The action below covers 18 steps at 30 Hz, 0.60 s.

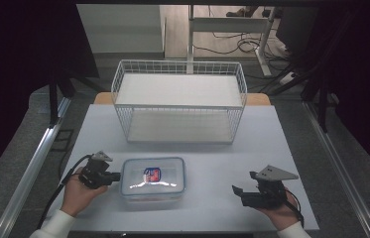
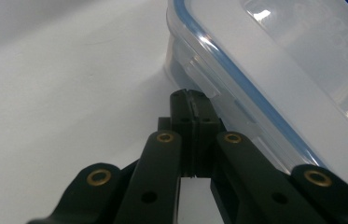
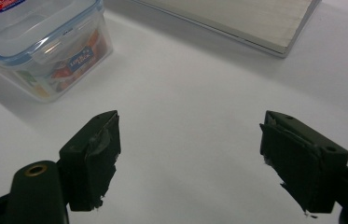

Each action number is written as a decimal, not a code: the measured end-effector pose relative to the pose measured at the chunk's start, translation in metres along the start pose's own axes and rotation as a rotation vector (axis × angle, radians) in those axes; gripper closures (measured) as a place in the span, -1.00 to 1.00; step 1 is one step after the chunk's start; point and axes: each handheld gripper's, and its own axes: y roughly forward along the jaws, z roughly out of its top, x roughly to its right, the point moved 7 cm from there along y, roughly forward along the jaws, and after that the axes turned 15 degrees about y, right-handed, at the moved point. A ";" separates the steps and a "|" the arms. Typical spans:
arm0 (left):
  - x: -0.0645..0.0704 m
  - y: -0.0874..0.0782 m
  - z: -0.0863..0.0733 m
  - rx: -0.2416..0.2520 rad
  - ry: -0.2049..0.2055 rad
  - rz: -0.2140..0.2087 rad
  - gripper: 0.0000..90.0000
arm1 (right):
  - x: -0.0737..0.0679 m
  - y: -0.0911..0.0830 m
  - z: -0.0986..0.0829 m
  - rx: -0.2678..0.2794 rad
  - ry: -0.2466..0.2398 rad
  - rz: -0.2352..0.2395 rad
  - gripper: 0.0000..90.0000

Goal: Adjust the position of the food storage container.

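Clear plastic container [image 1: 153, 180], rectangular with rounded corners, a blue-sealed lid and a red-blue label, lies low centre on the smooth white table [image 1: 212, 148]. Left tool [image 1: 115, 176], matte black, has its jaws pressed together, tips against the container's left latch flap [image 2: 202, 77]. Right tool [image 1: 238, 192], lower right, stands well apart, jaws spread. White wire basket [image 1: 179, 101] sits above centre.

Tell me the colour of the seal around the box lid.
Blue seal on a clear lid, best seen in the left gripper view.
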 end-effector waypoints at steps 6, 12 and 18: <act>0.004 0.006 0.008 0.003 0.005 -0.005 1.00 | 0.000 0.001 0.000 -0.002 -0.001 -0.001 -0.55; 0.010 0.013 0.020 0.002 0.024 -0.016 1.00 | -0.001 0.001 0.000 -0.002 -0.001 0.002 -0.55; 0.023 0.026 0.040 0.011 0.038 -0.042 1.00 | 0.000 0.002 0.001 -0.002 -0.002 0.003 -0.55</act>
